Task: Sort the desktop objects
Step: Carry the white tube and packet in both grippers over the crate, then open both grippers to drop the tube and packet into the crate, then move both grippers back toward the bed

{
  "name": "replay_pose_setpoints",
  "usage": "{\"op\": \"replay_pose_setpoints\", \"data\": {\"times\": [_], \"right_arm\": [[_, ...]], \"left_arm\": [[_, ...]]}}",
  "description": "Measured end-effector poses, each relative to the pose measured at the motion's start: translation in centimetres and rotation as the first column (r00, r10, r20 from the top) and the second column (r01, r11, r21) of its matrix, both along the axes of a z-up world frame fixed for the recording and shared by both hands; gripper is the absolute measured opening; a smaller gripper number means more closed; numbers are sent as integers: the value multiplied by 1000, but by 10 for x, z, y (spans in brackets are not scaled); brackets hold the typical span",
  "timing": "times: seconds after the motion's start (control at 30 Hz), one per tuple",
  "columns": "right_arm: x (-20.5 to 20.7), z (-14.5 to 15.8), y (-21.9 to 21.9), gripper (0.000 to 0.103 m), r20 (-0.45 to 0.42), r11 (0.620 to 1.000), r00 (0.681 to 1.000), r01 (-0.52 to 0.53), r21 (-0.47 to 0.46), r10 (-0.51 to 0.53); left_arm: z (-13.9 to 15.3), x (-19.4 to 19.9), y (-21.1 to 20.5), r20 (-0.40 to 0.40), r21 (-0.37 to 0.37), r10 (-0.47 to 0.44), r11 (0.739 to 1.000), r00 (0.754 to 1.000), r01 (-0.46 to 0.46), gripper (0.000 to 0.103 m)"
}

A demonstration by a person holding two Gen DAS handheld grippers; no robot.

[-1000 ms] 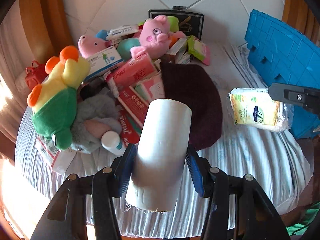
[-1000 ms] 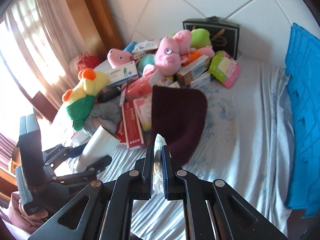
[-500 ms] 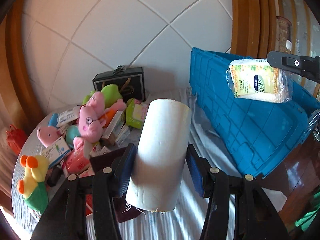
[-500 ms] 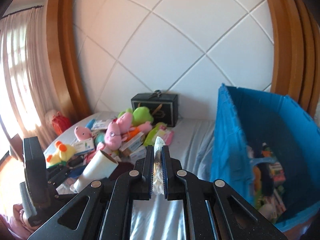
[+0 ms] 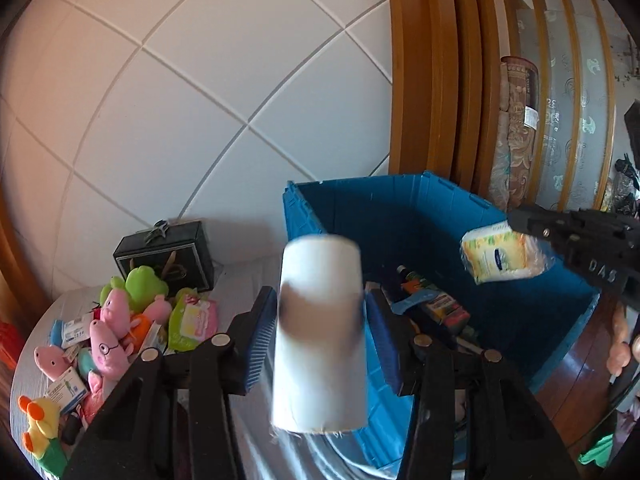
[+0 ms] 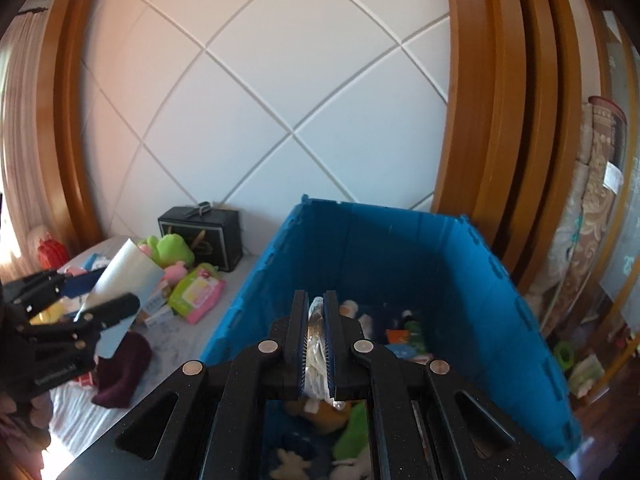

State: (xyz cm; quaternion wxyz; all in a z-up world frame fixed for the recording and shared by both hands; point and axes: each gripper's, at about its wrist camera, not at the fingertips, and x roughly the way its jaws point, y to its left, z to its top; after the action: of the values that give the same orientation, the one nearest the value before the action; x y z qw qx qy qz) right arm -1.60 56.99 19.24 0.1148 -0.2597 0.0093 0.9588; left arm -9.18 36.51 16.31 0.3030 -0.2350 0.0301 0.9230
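Left wrist view first: my left tool point(image 5: 320, 320) is carrying a white paper roll point(image 5: 319, 340) upright between its blue pads point(image 5: 262, 334). The jaws are closing a little at this moment, and the roll is sitting right between them, blurred, with dark smudges along both of its sides where the pads meet it, so I'm reading it as gripped. The roll is hanging in the air at the near left corner of the blue crate point(image 5: 440, 216), whose open top is facing me. Inside the crate I'm seeing a dark bottle with a colourful label point(image 5: 436, 300) lying on the bottom.

Further right in the same view, my right tool point(image 5: 516, 220) is reaching over the crate with a pack of wet wipes point(image 5: 498, 258) dangling from its tip, yellow-green print with a blue oval label. Right wrist view is confirming that: the jaws are fully closed on the crinkly plastic edge of the pack, squeezed thin between the pads, and it's hovering above the crate's inside, where plush toys and other bits are piled.

Off to the left, the table point(image 6: 192, 344) with its pale cloth is carrying the unsorted pile: pink pig plushes point(image 5: 105, 344), a green frog plush point(image 5: 144, 286), a green-and-pink packet point(image 6: 197, 293), a dark maroon cloth point(image 6: 122, 372), and a black case point(image 5: 168, 256) against the wall.
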Motion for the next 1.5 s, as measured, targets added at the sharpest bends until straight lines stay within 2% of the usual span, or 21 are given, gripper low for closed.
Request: {"op": "replay_pose_setpoints", "data": {"times": [0.13,0.2,0.27,0.33,0.53,0.63,0.67,0.7,0.73,0.77,0.8,0.83,0.87,0.9,0.97,1.0,1.07,1.2,1.3,1.4,1.5], "right_arm": [[-12,-14,47,7,106,1000,994,22,13,-23],[-20,-27,68,7,173,999,984,27,20,-30],[-21,-42,86,7,222,999,974,35,11,-37],[-19,-56,100,7,256,999,966,33,-18,-27],[-13,-91,125,8,333,995,942,75,-67,-48],[-10,-107,130,11,368,989,928,104,-103,-60],[-8,-110,130,16,373,988,926,109,-109,-61],[-7,-114,131,25,380,987,923,117,-109,-67],[-5,-116,131,29,389,986,918,124,-109,-72],[-3,-115,130,40,383,986,921,122,-112,-71],[0,-113,128,59,376,986,924,122,-113,-71],[3,-111,126,69,373,986,925,122,-111,-72],[6,-110,124,84,366,987,928,121,-107,-74],[10,-107,119,89,353,988,932,118,-98,-76],[18,-101,108,92,321,991,944,108,-78,-78],[23,-97,100,100,297,993,952,95,-73,-70],[30,-88,85,103,242,995,969,69,-67,-51],[40,-67,46,103,131,999,991,22,-47,-15],[42,-53,13,103,51,999,998,-28,-32,29],[38,-40,-19,103,-8,996,997,-76,-35,76],[28,-31,-50,103,-56,986,988,-145,-77,141]], "left_arm": [[17,-15,61,62,-9,-66,998,996,66,42],[15,-23,100,120,-39,-110,993,987,116,34],[7,-29,128,166,-54,-138,987,976,149,34],[2,-29,146,180,-70,-138,986,974,153,34],[-14,-25,159,194,-128,-133,979,972,160,34],[-20,-23,151,210,-146,-133,975,969,166,35],[-21,-22,148,211,-143,-127,977,969,159,37],[-21,-21,142,211,-135,-119,979,970,150,42],[-21,-21,135,209,-125,-113,982,971,142,45],[-20,-19,126,203,-114,-104,985,974,129,51],[-19,-19,117,192,-105,-94,988,977,115,56],[-18,-17,107,177,-96,-79,991,981,97,58],[-18,-15,96,161,-86,-63,993,985,78,64],[-18,-14,84,149,-74,-45,996,988,57,69],[-21,-11,59,130,-48,-8,999,992,15,71],[-24,-11,45,127,-36,8,999,992,-3,71],[-35,-13,19,135,-21,42,999,990,-39,71],[-69,-21,-33,184,-50,151,988,971,-144,71],[-101,-26,-81,233,-85,274,962,933,-261,71],[-134,-28,-132,299,-79,336,942,893,-327,71],[-166,-28,-184,338,-118,409,912,848,-393,71]]}}
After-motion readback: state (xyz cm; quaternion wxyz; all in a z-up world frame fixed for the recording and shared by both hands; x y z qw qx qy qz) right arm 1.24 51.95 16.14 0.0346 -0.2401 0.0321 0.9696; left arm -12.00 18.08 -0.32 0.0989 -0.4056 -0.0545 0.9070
